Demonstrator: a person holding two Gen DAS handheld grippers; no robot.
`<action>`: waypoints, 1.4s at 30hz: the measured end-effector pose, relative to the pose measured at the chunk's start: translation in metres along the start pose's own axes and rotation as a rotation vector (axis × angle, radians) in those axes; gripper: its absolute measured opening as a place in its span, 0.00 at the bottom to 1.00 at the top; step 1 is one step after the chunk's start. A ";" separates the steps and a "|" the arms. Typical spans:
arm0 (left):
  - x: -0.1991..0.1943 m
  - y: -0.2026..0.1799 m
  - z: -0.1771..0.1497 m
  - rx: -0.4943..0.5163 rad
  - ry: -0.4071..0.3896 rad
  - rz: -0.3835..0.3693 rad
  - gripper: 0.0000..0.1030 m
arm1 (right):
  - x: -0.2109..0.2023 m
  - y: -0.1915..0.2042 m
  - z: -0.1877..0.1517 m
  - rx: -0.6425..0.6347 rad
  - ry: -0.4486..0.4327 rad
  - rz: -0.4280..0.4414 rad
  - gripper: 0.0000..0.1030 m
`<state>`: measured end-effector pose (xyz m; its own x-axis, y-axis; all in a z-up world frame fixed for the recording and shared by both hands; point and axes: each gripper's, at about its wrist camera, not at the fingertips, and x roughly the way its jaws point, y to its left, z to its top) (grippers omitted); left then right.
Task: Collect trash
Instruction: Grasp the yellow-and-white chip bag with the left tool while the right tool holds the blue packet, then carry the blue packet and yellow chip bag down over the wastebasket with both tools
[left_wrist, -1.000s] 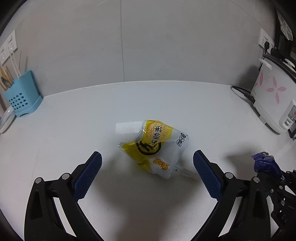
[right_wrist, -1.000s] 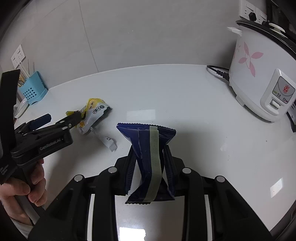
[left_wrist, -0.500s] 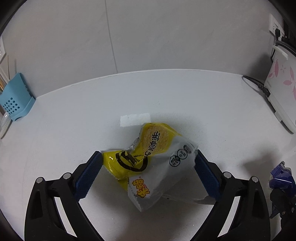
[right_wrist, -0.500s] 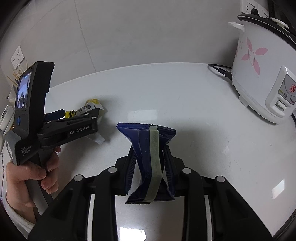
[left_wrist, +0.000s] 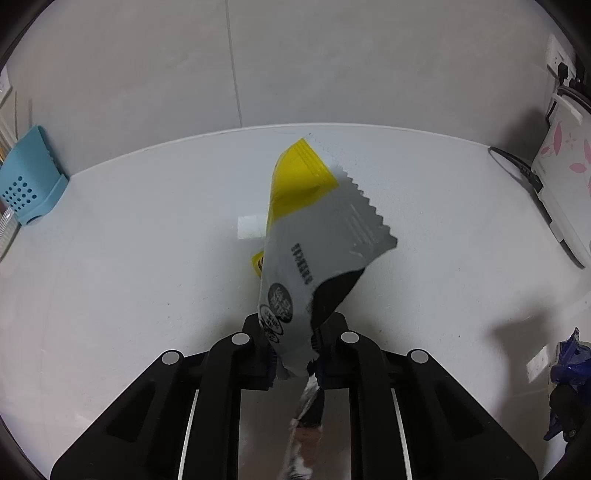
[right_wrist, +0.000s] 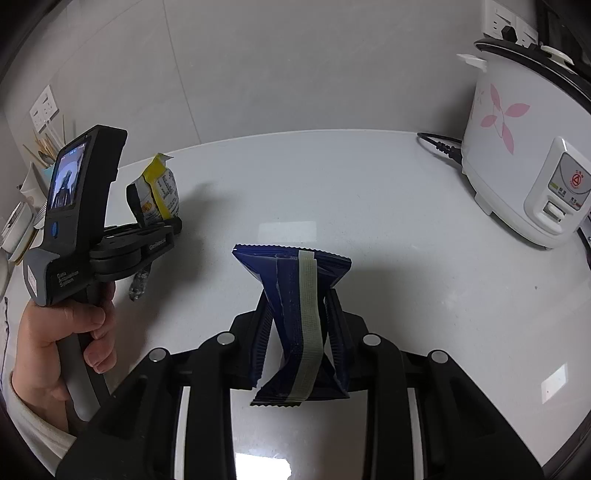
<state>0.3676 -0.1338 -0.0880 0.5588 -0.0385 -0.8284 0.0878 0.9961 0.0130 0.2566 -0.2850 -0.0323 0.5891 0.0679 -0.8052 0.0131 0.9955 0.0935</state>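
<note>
A yellow and silver snack wrapper (left_wrist: 314, 229) stands up crumpled between the pads of my left gripper (left_wrist: 295, 332), whose jaws are closing and pinch its lower end. The right wrist view shows the same wrapper (right_wrist: 155, 192) sticking up from the left gripper (right_wrist: 162, 225), held in a person's hand (right_wrist: 62, 332) just above the white counter (right_wrist: 369, 203). My right gripper (right_wrist: 299, 306) is shut on a dark blue wrapper (right_wrist: 291, 280) with a pale tape strip, twisted at its waist between the pads. That blue wrapper (left_wrist: 569, 362) also shows at the left wrist view's right edge.
A white rice cooker (right_wrist: 517, 147) with pink flowers stands at the right, its black cord (right_wrist: 439, 147) trailing along the counter by the wall. A blue utensil holder (left_wrist: 26, 188) sits at the far left against the wall.
The left gripper came down over the yellow wrapper and its jaws went from wide apart to pinched on it; the wrapper now stands upright off the counter. The right gripper kept still.
</note>
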 end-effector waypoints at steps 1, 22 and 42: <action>-0.002 0.000 -0.001 0.002 -0.006 0.005 0.13 | 0.000 0.000 0.000 0.001 0.001 0.000 0.27; -0.085 0.025 -0.041 0.007 -0.072 -0.011 0.09 | -0.022 0.011 -0.013 -0.004 -0.022 0.023 0.24; -0.205 0.048 -0.121 -0.008 -0.166 -0.067 0.08 | -0.109 0.047 -0.056 -0.039 -0.084 0.051 0.24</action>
<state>0.1580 -0.0680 0.0146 0.6802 -0.1171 -0.7236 0.1235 0.9914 -0.0443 0.1474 -0.2423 0.0269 0.6541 0.1148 -0.7477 -0.0492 0.9928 0.1093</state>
